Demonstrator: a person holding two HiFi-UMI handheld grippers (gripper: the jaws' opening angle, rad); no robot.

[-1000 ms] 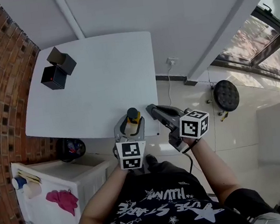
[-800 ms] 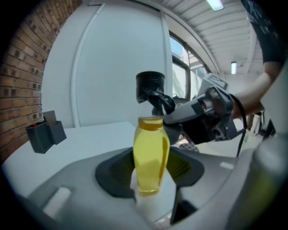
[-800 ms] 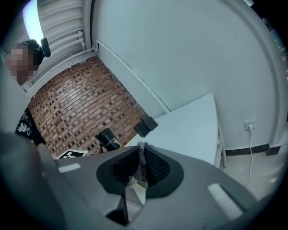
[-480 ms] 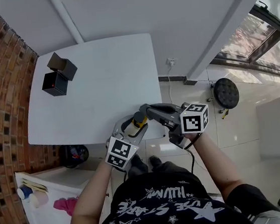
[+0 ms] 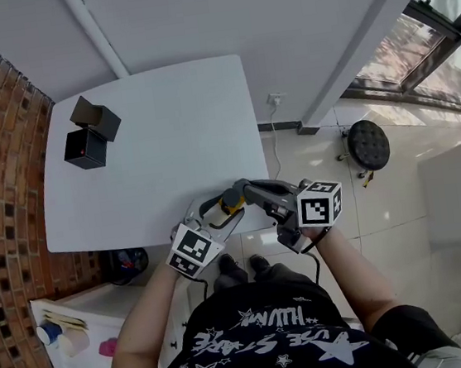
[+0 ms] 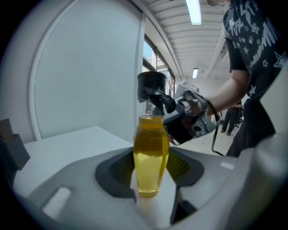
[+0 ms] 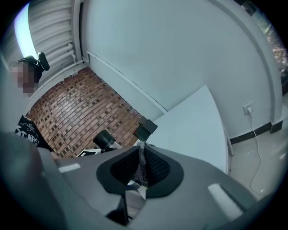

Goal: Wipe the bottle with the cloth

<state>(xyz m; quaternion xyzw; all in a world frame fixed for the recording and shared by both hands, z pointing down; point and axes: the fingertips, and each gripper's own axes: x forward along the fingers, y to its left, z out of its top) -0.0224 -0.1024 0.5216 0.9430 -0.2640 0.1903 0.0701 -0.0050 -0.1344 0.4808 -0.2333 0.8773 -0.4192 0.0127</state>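
The left tool (image 5: 219, 209) has the bottle (image 6: 151, 155) pinched by its lower body, pads pressed to either side of the yellow liquid. It holds the bottle in the air just off the near edge of the white bench (image 5: 151, 147). The right tool (image 5: 245, 190) comes in from the side with its pads squeezed onto a thin grey strip, the cloth (image 7: 141, 167). Its tips sit right up at the neck, just under the black cap (image 6: 152, 85).

This looks like the wiping step itself, or the moment just before it. The next move calls for the cloth laid flat against the bottle and drawn along it, while the left tool holds firm or turns the bottle to offer a fresh side.

Very little of the cloth shows, only that sliver between the pads, and from the head view it cannot be seen at all. Whether fabric actually touches the bottle cannot be told. From above, the two tools cover most of the bottle.
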